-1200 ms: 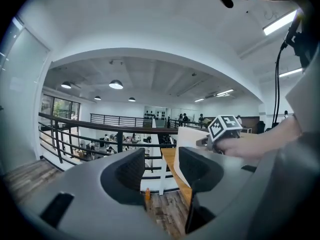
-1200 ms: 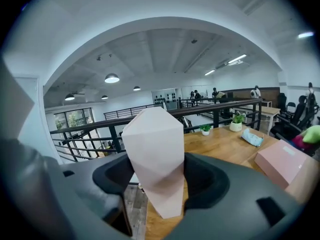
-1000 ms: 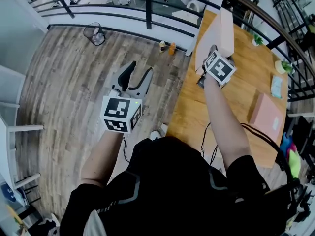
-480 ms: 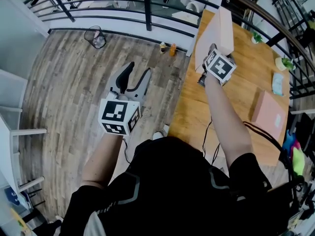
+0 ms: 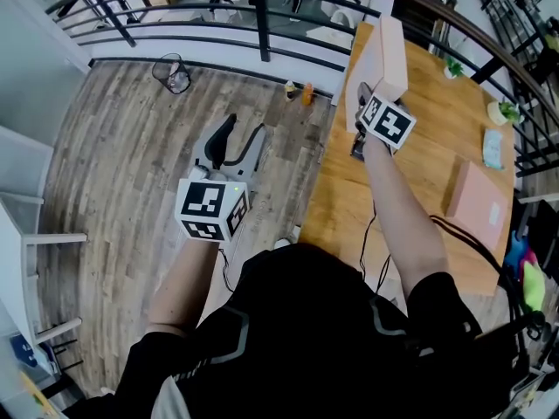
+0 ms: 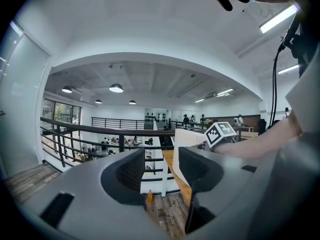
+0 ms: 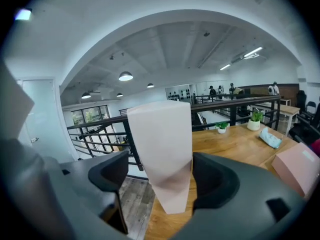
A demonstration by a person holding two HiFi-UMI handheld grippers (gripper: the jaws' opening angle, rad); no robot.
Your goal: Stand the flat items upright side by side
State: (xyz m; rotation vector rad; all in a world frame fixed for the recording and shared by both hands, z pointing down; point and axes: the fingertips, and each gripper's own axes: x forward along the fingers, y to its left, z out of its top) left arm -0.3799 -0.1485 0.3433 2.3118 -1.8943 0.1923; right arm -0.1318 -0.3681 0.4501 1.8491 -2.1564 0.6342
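Near the railing (image 5: pixel 262 16), right tool (image 7: pixel 159 179) opens round upright box (image 7: pixel 162 144) (perhaps touching); left tool (image 6: pixel 161 170) gapes.

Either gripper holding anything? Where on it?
Nothing held. The right gripper is opening its jaws around the upright pink box, near its lower end, with a gap on one side. The left gripper is empty.
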